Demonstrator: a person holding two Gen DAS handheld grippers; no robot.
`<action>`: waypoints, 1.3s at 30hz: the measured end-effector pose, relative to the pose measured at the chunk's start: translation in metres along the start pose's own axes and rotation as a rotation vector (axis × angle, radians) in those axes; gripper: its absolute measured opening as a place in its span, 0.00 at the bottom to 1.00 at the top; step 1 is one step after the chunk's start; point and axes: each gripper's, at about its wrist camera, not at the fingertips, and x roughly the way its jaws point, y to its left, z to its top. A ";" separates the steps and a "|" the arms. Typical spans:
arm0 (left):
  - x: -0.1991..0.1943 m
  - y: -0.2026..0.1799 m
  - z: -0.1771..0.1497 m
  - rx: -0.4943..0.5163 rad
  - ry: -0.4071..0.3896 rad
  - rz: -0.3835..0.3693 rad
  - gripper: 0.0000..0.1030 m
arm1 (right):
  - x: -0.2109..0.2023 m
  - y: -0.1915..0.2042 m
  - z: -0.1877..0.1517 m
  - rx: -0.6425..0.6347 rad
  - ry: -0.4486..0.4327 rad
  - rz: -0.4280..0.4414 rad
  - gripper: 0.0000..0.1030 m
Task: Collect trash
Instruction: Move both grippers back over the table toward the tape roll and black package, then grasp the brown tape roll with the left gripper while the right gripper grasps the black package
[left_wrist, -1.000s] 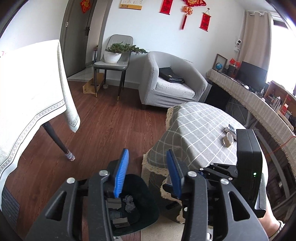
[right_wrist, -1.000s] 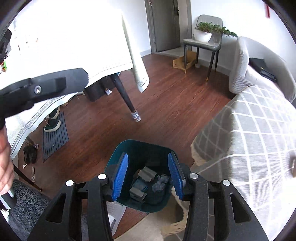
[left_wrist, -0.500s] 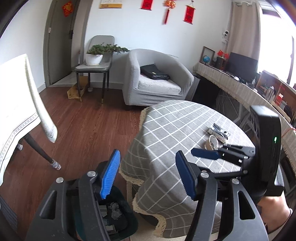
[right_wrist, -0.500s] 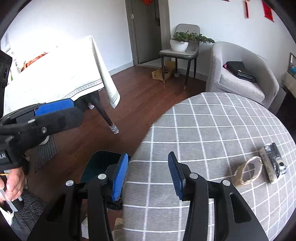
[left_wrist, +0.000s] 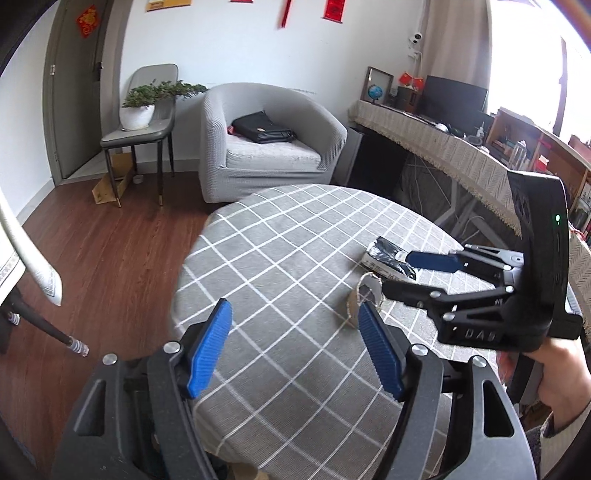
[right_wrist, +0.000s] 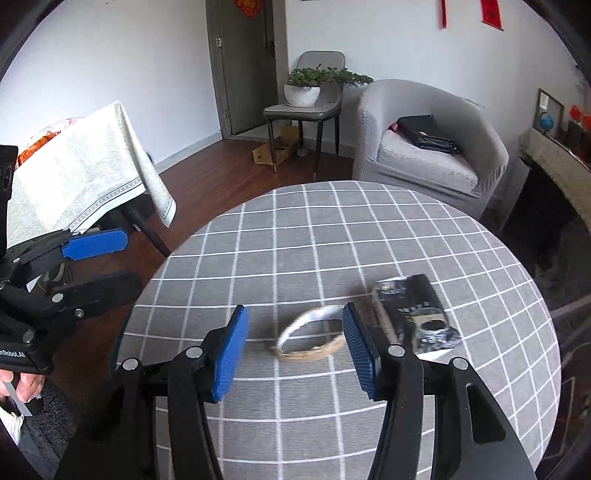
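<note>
A round table (right_wrist: 332, 229) (left_wrist: 280, 236) with a grey checked cloth carries two bits of trash. One is a twine-wrapped ring (right_wrist: 306, 347) (left_wrist: 354, 299). Just right of it lies a black packet (right_wrist: 413, 314) (left_wrist: 384, 254). My right gripper (right_wrist: 294, 312) (left_wrist: 397, 273) hovers over the ring with its jaws opening. The ring shows between its blue pads (right_wrist: 229, 343) and nothing presses on it. My left gripper (left_wrist: 295, 310) (right_wrist: 131, 258) hangs over the table's left part, jaws opening and empty. A hand (left_wrist: 561, 373) holds the right gripper.
A grey armchair (left_wrist: 266, 147) with a black bag stands behind the table, beside a chair (left_wrist: 144, 129) bearing a potted plant. A white-clothed table (right_wrist: 74, 177) is at the left. A long cloth-covered sideboard (left_wrist: 443, 147) with a monitor runs along the right wall.
Both grippers swung from above the teal bin on the floor to over the round table. The bin has left both views. Both pairs of jaws stand wider than before.
</note>
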 end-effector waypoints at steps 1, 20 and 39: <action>0.005 -0.004 0.001 0.001 0.005 -0.007 0.72 | -0.002 -0.007 -0.001 0.009 -0.001 -0.007 0.57; 0.089 -0.065 -0.001 0.119 0.159 -0.057 0.67 | -0.001 -0.098 -0.016 0.072 0.048 0.036 0.80; 0.104 -0.047 0.009 0.046 0.168 -0.022 0.35 | 0.028 -0.098 -0.018 0.049 0.126 0.068 0.81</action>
